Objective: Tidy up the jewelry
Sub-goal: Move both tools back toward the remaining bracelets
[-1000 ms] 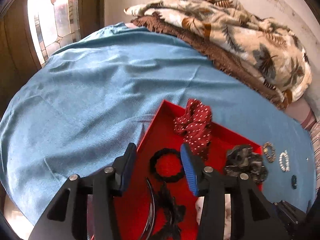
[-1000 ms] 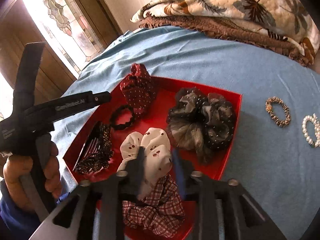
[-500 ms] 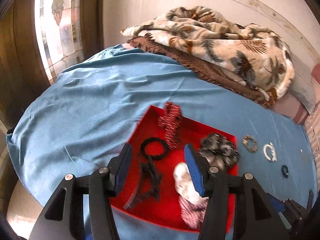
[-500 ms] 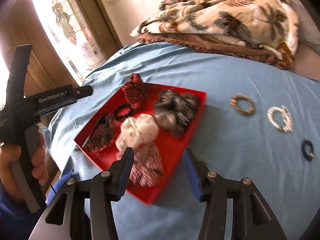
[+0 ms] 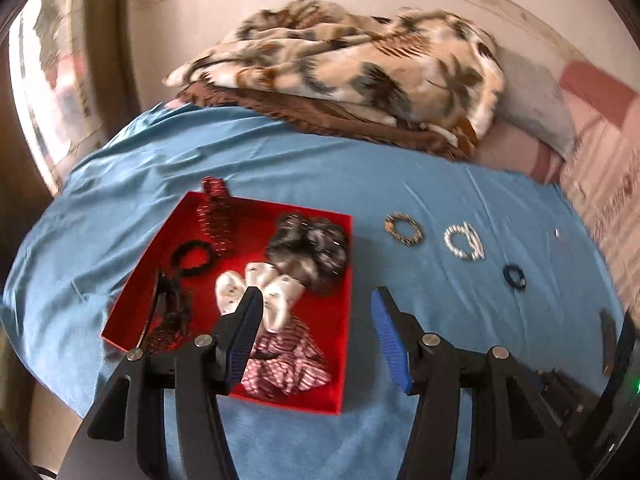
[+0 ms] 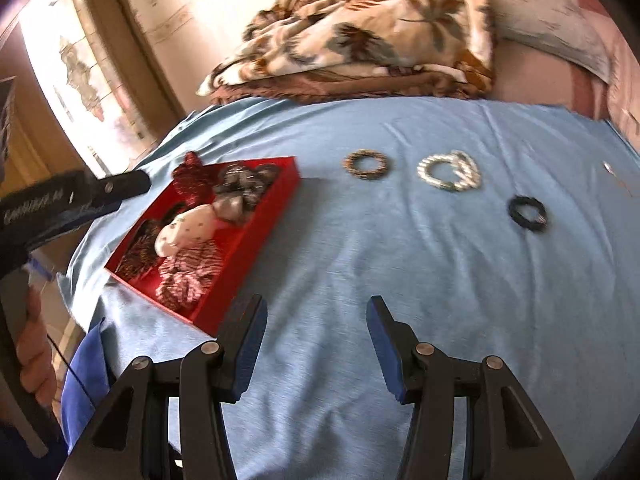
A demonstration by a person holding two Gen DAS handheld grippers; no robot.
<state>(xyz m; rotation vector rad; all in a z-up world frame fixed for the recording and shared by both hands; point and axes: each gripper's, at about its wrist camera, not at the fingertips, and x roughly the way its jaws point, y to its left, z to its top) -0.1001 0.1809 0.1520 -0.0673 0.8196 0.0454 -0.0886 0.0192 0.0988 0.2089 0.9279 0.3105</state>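
A home bedroom is indicated by a blue-sheeted bed (image 5: 320, 168), a rumpled blanket (image 5: 352, 68) at twelve o'clock, and a stained-glass window (image 6: 76, 68) at ten.

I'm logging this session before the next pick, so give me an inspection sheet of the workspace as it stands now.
Surface: blue cloth over a bed, lightly wrinkled.
Job's things: red tray holds several scrunchies and a dark hairband; brown bracelet, pearl bracelets and dark ring lie loose on the cloth to the tray's right.
Clutter: small items at the cloth's far right edge, too blurred to name.
Grippers: left tool open, empty, above the tray's near right corner; right tool open, empty, over bare cloth.
Cables: thin black lead below the left hand.
Surroundings: leaf-print blanket, wall, bright window on the left.
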